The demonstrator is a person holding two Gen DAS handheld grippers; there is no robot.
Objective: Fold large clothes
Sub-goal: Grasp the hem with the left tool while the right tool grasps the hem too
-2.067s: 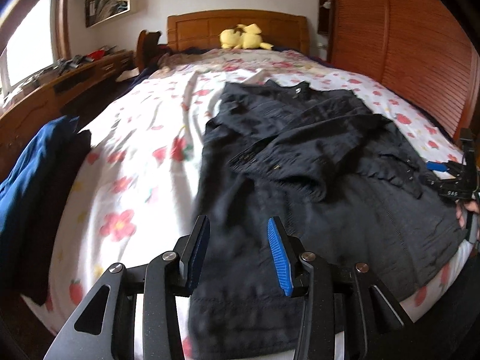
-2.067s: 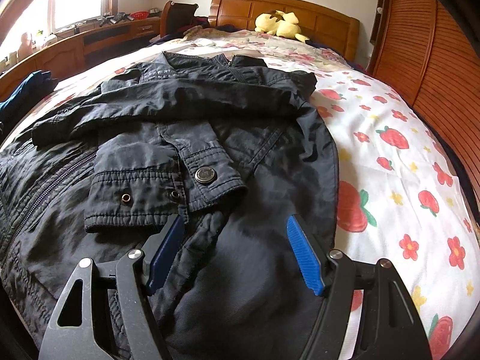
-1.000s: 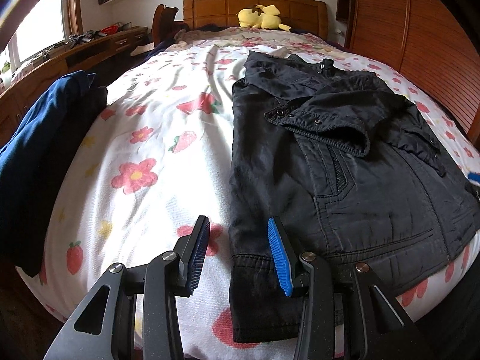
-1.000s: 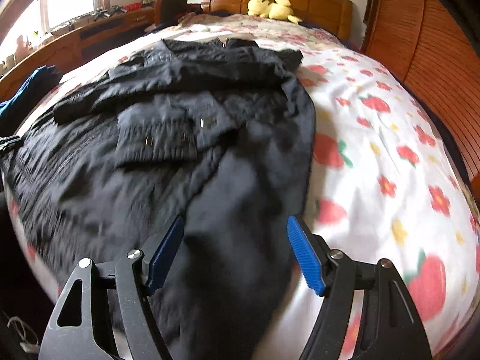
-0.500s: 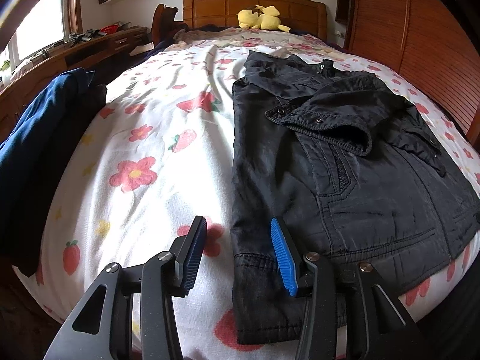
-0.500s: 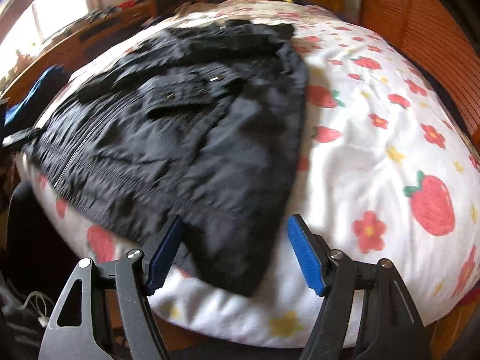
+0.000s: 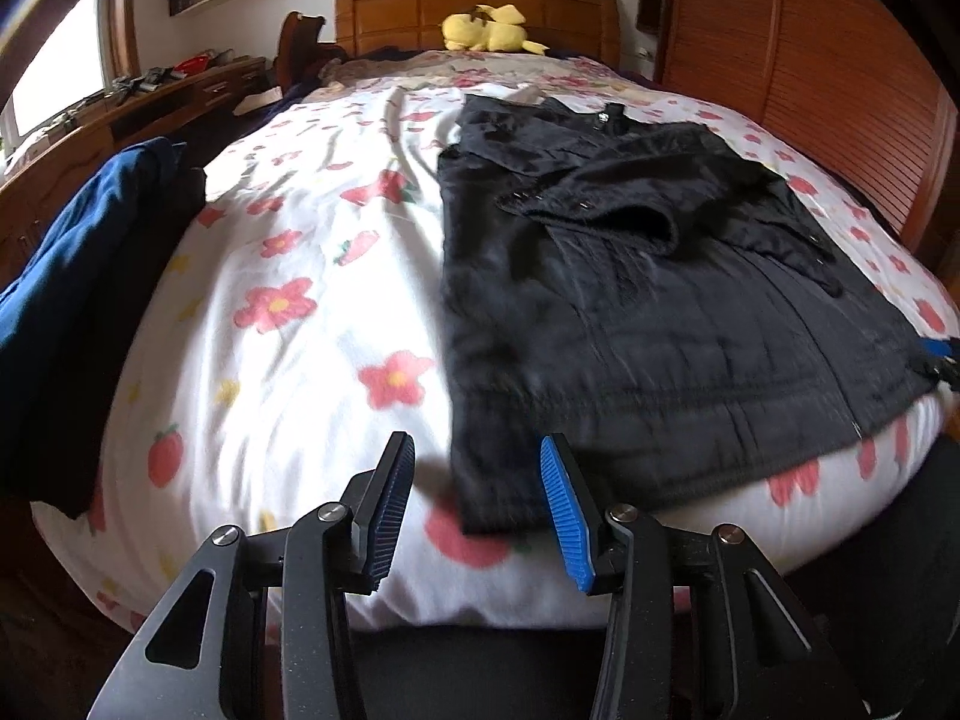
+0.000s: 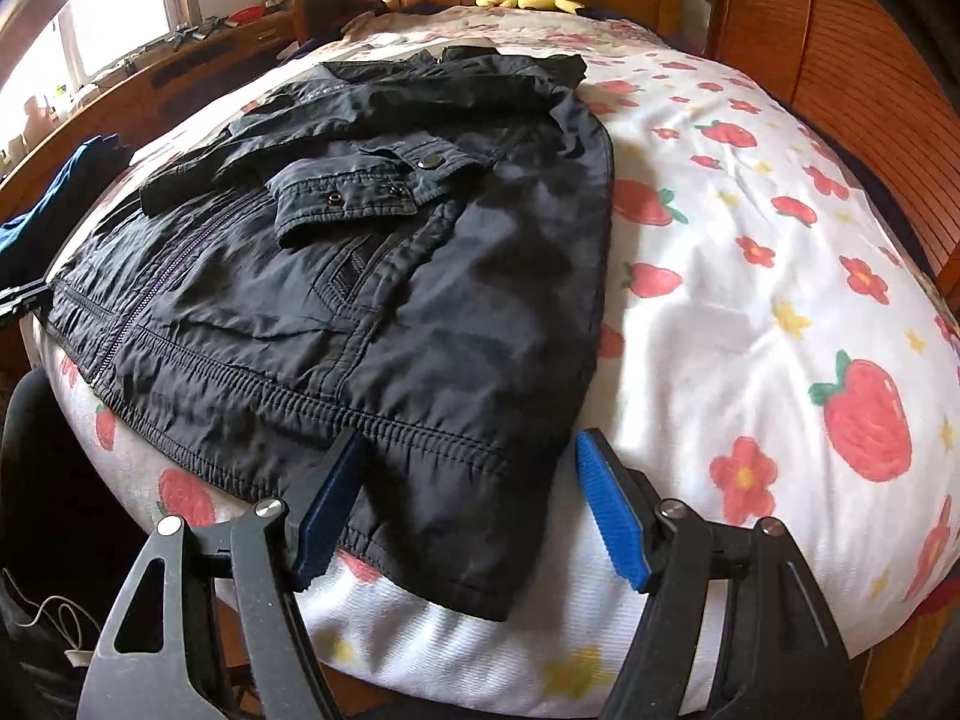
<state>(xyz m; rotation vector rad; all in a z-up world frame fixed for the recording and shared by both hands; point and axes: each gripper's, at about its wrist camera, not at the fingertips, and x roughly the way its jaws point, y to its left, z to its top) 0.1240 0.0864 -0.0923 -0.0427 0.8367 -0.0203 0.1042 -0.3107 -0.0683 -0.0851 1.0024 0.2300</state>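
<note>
1. The left claw [image 7: 474, 510] is spread open and grips nothing; its blue pads [image 7: 564, 516] straddle the near left corner of the jacket's hem [image 7: 498, 498], one pad over bare sheet and the other over dark cloth, though whether either touches the fabric I cannot tell
2. The right claw [image 8: 462, 510] is also open and empty, set wider, with the hem's near right corner [image 8: 456, 540] lying between its pads
3. Both claws sit low at the foot of the bed [image 8: 750, 312], pointing up along it toward the headboard, roughly level and side by side, one at each bottom corner; the far tip of each shows at the edge of the other's view
4. The black jacket [image 7: 648, 300] lies flat, front up and collar away, on the flowered sheet, its hem draping slightly over the near edge of the mattress
5. Both sleeves are already crossed over the chest, the cuff with its snap button [image 8: 429, 162] resting on top, which narrows the body into a rough rectangle
6. That layout, I judge, is why the claws stand at the hem corners: pinching both would let the lower half be carried up toward the collar
7. A blue garment [image 7: 78, 240] hangs beside the bed, and a yellow plush toy [image 7: 486, 27] rests by the headboard, both well apart from the jacket
</note>
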